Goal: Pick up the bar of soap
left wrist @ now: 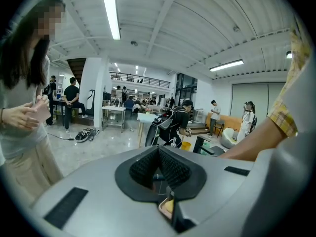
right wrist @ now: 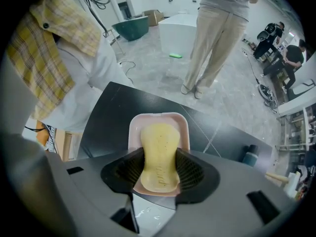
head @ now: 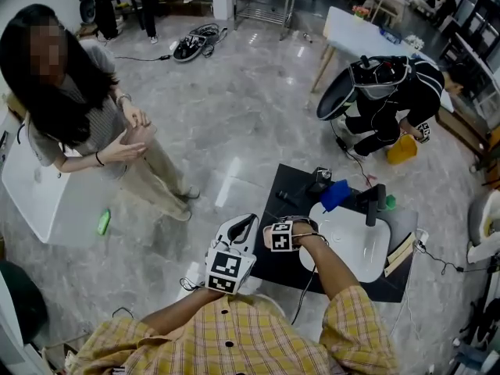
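The right gripper is seen clamped on the bar of soap, with the ribbed pads pressed against its narrow waist. Below it the black tabletop is spread out, the pink dish is set on that, and the soap is lying lengthwise in the dish, not yet lifted as far as can be judged. The bar is judged light and firm, but its surface is likely slick, so the pinched-in middle is reckoned the right hold. A steady squeeze is called for, as a wet bar could be shot out. The left gripper is held aloft, jaws together and empty.
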`<state>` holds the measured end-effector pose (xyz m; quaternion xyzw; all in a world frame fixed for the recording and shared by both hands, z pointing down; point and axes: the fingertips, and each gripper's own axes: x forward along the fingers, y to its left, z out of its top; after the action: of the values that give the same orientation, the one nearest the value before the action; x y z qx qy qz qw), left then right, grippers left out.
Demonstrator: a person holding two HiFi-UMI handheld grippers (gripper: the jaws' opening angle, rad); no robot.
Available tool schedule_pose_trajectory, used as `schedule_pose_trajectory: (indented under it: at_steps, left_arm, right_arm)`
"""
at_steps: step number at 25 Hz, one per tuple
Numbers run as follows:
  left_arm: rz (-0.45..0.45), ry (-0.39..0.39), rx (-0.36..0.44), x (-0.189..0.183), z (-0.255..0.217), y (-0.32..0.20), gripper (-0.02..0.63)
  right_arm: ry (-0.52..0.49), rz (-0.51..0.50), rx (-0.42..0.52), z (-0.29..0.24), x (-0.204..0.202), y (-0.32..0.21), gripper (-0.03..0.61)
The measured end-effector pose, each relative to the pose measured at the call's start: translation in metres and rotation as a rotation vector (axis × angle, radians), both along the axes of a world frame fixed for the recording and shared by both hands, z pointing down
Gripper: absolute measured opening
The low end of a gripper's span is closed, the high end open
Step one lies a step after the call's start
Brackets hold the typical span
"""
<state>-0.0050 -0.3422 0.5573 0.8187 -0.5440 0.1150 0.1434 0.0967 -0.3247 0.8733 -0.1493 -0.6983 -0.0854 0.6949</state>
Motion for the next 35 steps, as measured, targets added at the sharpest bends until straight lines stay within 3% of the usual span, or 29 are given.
schedule_pose_trajectory:
  at_steps: [15,30,35]
  left_arm:
    - [-0.005,0.003,0.012,-0.010,-0.008,0.009,0.012]
    - [0.036,-0.005,0.040,0.007,-0.019,0.023,0.012]
    - [0.036,-0.004,0.041,0.006,-0.019,0.031,0.012]
  right_arm:
    - [-0.122,0.194,0.013,-0.022,-0.005,0.000,0.207]
    - [-0.397,0.499,0.030,-0.073,-0.013,0.007,0.207]
    - [-0.525,0.645,0.057,-0.097,-0.015,0.003,0.207]
